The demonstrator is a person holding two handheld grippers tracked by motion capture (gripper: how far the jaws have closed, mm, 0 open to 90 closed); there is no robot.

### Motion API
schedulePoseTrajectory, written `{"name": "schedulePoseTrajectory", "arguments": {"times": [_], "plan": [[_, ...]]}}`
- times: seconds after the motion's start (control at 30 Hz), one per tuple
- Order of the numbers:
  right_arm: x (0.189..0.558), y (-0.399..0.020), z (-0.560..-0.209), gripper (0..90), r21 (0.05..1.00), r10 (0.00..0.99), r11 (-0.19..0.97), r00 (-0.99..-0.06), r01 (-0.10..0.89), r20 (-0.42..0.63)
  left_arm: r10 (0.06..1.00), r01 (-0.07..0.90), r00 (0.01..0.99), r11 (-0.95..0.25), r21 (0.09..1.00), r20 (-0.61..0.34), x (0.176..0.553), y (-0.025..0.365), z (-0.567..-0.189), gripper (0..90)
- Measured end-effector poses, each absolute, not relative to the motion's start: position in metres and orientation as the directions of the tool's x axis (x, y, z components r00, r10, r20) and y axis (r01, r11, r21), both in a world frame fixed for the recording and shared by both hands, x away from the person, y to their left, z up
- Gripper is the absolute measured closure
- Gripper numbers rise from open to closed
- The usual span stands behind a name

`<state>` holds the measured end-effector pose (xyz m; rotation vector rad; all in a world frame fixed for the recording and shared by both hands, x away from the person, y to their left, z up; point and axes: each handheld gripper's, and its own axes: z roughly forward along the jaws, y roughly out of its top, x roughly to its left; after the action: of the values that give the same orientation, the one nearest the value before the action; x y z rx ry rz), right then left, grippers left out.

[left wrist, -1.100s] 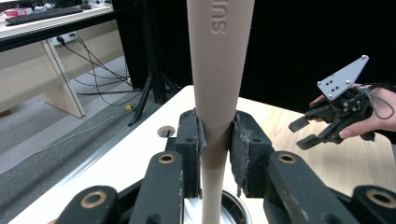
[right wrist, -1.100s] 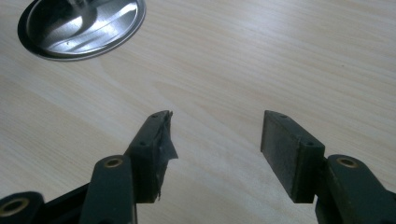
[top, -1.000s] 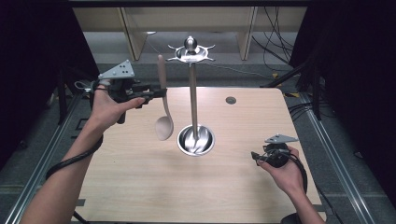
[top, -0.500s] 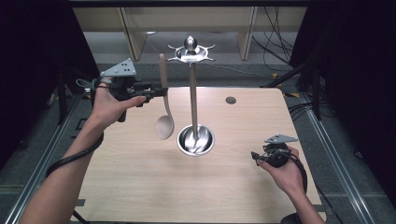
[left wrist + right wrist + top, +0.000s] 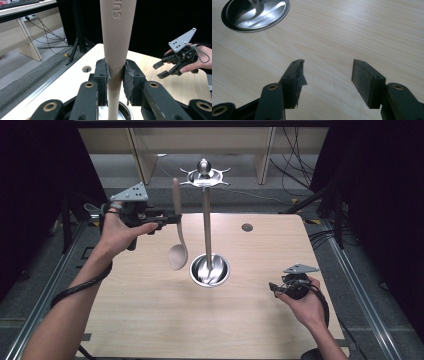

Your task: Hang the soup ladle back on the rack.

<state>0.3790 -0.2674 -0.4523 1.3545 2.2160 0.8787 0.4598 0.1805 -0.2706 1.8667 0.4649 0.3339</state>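
Note:
A beige spoon (image 5: 177, 232) hangs upright, bowl down, above the wooden table (image 5: 150, 315) just left of a metal utensil stand (image 5: 207, 220). My left gripper (image 5: 172, 218) is shut on the spoon's handle (image 5: 117, 50), its black pads pressing both sides. The stand has a round shiny base (image 5: 210, 270) and a hooked top ring (image 5: 204, 176). My right gripper (image 5: 273, 287) rests low at the table's right, open, with nothing between its pads (image 5: 367, 80); it also appears in the left gripper view, open (image 5: 160, 70).
A small round hole (image 5: 247, 227) sits in the table top at the back right. Cables and wooden furniture legs lie on the floor behind the table. The stand's base (image 5: 254, 13) lies up and left of the right gripper's jaws.

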Motion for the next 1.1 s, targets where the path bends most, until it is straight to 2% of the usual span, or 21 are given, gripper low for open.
{"name": "schedulePoseTrajectory", "arguments": {"times": [0.07,0.2,0.3,1.1], "plan": [[0.3812,-0.2690,-0.4536,43.6,0.706,0.883,0.349,-0.469,0.616,-0.027,0.470,0.154,0.883,-0.297,0.942,0.003,0.4604,0.1802,-0.2709,73.4],[0.3781,-0.2663,-0.4514,43.6,0.685,0.899,0.310,-0.437,0.660,0.015,0.467,0.154,0.884,-0.304,0.940,0.006,0.4615,0.1793,-0.2713,73.4],[0.3804,-0.2681,-0.4524,43.6,0.701,0.888,0.336,-0.460,0.628,-0.014,0.465,0.156,0.885,-0.306,0.939,0.005,0.4618,0.1784,-0.2709,73.4],[0.3790,-0.2674,-0.4518,43.6,0.691,0.897,0.322,-0.443,0.647,-0.003,0.454,0.158,0.891,-0.324,0.933,0.007,0.4663,0.1731,-0.2695,73.4]]}}
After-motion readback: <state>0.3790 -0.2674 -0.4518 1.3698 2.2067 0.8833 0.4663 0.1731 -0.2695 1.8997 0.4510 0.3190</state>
